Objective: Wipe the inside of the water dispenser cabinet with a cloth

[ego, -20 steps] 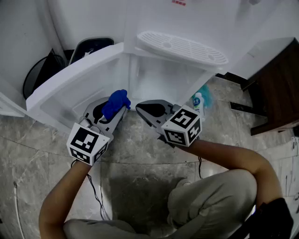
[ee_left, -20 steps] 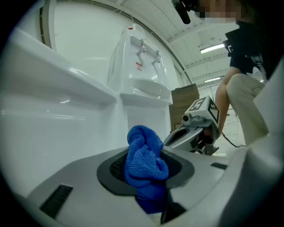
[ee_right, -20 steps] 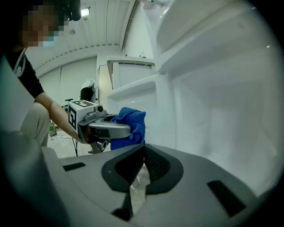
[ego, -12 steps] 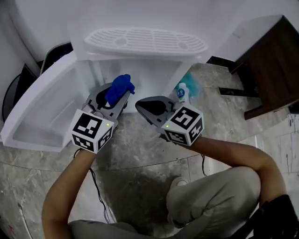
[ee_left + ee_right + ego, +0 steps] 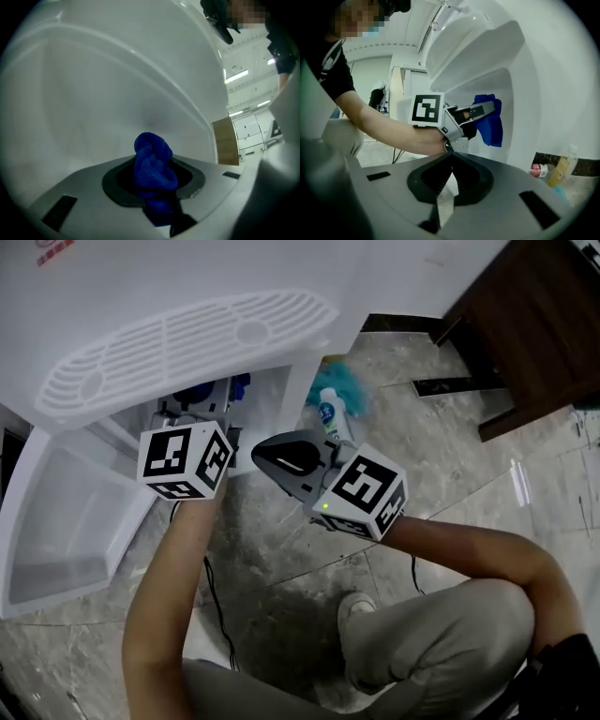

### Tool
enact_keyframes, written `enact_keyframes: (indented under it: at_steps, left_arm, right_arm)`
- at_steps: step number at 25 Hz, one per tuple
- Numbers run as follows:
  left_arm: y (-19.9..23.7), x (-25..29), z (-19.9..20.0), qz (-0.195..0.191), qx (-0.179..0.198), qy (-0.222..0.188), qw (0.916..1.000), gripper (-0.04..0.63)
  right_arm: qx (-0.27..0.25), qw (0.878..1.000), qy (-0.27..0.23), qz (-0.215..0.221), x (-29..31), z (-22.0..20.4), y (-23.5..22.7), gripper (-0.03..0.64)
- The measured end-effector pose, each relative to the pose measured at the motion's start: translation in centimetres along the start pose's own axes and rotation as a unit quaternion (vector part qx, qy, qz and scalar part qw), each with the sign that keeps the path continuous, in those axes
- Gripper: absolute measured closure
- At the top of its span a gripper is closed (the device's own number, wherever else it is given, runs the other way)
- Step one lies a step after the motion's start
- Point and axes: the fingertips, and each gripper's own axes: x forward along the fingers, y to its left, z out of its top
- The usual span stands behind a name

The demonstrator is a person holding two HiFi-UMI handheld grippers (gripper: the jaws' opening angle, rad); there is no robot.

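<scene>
An open white plastic door, smooth and tray-shaped with a raised rim, lay at 9 o'clock in the head view. Just right of it, the left tongs reached under the dispenser's oval slotted drip tray and into the cabinet, with their black-and-white marker cube just outside. Their jaws stood partway apart, clamped on the cloth. The cloth was deep blue with a fine mesh weave. It was bunched into a knotted lump that stuck up past the dark pads and hung in a flap below them. It sat inside the cabinet, close against the smooth, curved white wall at 12 o'clock from the tongs; contact could not be judged.

At the centre of the head view, the right tongs hung outside the cabinet over the grey veined marble floor. Their grey shell tapered to dark ribbed pads, which were pressed together with nothing between them.

A small white bottle stood on the floor at 1 o'clock from them, with a fluffy teal thing just behind it. A dark brown wood-grain piece of furniture filled the 2 o'clock corner.
</scene>
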Motion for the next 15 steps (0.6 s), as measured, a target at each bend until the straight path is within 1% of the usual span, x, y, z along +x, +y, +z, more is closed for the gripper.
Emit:
enact_keyframes:
  at_steps: [2,4,5,9,12,15]
  left_arm:
    - [-0.3,1.8,0.3,-0.001,-0.016,-0.028,0.9995,0.468]
    - [-0.5,3.6,0.5,-0.005,-0.018,-0.050,0.9986,0.468]
    - [-0.6,4.3,0.6,-0.004,-0.011,-0.059,0.9982,0.468]
    - [0.1,6.7,0.9,0.025,0.016,-0.084,0.9960,0.468]
    - [1.1,8.4,1.2,0.027,0.031,-0.086,0.9955,0.468]
    - [1.0,8.5,1.1,0.021,0.026,-0.083,0.9960,0.468]
  right_arm:
    - [-0.005,1.000,-0.014,-0.005,-0.4,0.8,-0.6,0.618]
    - [0.000,1.000,-0.025,-0.012,-0.8,1.2,-1.4,0.618]
    - [0.004,0.999,-0.030,-0.015,-1.0,1.2,-1.7,0.618]
    - [0.020,0.998,-0.041,-0.030,-1.8,1.1,-3.0,0.618]
    - [0.030,0.998,-0.046,-0.036,-1.9,1.2,-3.5,0.618]
    - [0.033,0.997,-0.055,-0.035,-1.7,2.1,-3.5,0.618]
